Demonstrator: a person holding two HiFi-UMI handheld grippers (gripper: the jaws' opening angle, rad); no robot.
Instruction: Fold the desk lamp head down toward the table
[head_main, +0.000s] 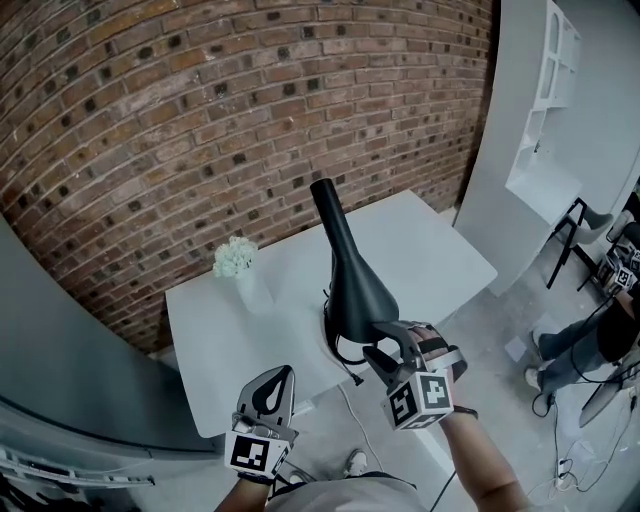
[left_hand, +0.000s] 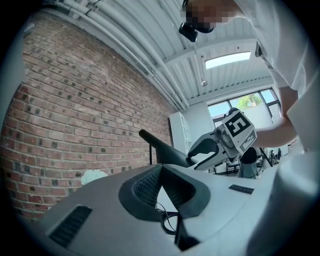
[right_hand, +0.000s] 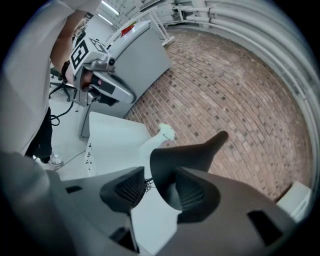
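Brick wall (head_main: 200, 100) backing a white table (head_main: 440, 250), on which the black desk lamp head (head_main: 350, 270) is leaning: long axis running from the narrow end, pointing up toward the wall, to the wide mouth sitting low at the near edge. Right gripper (head_main: 385, 348) is the nearer, jaws standing spread around that rim; its own view is showing table through the gap beside one jaw, which the head view is hiding. Left gripper (head_main: 286, 372) is hanging off the near edge, well apart, tips pressed together on nothing

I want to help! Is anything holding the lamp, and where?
Nothing is held yet: the right gripper has its jaws open around the lamp head's wide rim, and the left gripper is empty.
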